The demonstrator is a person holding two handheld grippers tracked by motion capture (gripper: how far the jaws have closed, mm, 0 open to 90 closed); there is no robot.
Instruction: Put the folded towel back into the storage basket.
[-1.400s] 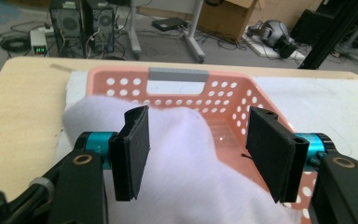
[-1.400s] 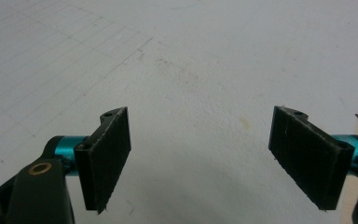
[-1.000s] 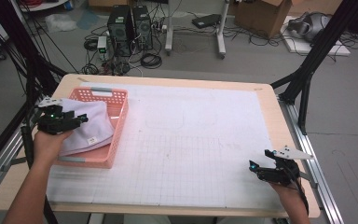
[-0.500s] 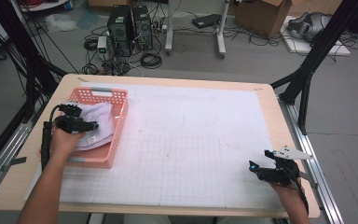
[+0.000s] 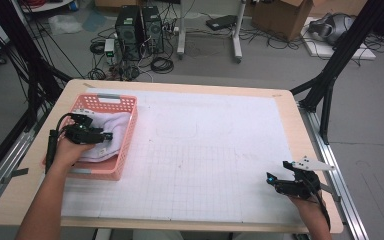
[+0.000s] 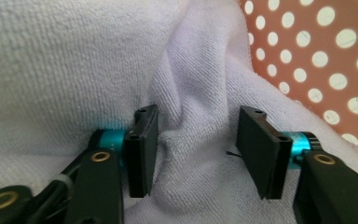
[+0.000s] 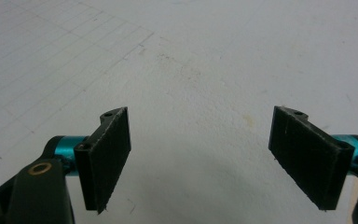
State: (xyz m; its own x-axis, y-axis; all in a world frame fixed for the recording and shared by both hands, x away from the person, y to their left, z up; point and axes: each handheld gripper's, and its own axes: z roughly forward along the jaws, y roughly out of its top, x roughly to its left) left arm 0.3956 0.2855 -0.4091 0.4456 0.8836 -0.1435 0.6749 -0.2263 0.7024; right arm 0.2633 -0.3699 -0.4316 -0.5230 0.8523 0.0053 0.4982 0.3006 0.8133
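Towel (image 6: 74, 60) fold between left tool's (image 6: 193, 154) parted jaws — inside pink basket (image 6: 326, 56).

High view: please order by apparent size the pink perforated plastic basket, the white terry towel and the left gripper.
1. Pink perforated plastic basket
2. White terry towel, partly hidden
3. Left gripper
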